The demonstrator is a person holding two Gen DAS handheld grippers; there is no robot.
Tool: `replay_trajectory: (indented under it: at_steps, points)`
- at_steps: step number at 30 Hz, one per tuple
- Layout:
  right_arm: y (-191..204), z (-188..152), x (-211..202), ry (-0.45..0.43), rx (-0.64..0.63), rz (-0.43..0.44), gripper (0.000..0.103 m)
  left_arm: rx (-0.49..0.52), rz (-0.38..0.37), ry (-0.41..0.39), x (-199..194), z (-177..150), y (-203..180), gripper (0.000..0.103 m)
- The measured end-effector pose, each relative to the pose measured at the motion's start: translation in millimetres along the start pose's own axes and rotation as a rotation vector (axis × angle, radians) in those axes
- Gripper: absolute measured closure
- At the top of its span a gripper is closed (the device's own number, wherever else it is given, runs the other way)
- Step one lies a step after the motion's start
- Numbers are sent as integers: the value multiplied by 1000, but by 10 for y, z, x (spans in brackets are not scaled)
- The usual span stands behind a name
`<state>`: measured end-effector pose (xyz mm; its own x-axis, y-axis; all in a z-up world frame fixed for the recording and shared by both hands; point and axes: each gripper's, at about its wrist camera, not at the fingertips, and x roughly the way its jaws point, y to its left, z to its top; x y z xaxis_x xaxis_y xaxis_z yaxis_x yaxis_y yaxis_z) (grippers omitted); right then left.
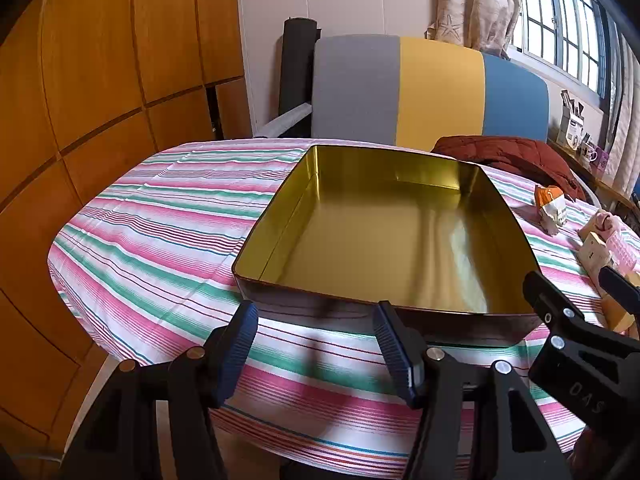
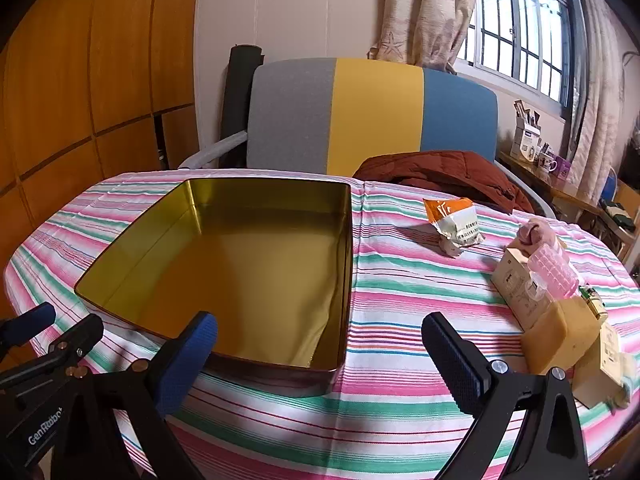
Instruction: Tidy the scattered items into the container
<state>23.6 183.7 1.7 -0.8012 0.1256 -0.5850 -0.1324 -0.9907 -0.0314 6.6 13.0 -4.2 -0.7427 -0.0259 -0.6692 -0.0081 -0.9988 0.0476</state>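
An open gold tin [image 1: 380,240] stands on the striped tablecloth with nothing inside. My left gripper [image 1: 316,332] hovers just before the tin's near wall, open, its blue pads bare. My right gripper [image 2: 320,340] is wide open over the cloth at the tin's [image 2: 240,260] near right corner. To the right lie an orange-and-white packet [image 2: 454,220], a pink soft toy [image 2: 536,232], a beige box [image 2: 512,280], a pink plastic case [image 2: 554,272], a yellow block [image 2: 560,332] and a green lighter [image 2: 592,300]. The packet [image 1: 552,204] also shows in the left wrist view.
A chair with a grey, yellow and blue back [image 2: 376,116] stands behind the table, with a rust-red jacket [image 2: 444,172] on the far edge. Wooden cabinet doors [image 1: 100,80] fill the left. A shelf with mugs [image 2: 548,164] runs under the window.
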Motion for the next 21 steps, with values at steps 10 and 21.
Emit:
replay_trajectory:
  at_steps: [10,21]
  points:
    - [-63,-22,-13,-4,10,-11,0,-3,-33,0,-27,-9,-13,42]
    - [-106,-39,-1,-21,14,-2,0,-2,-30,3,-10,-7,-23,42]
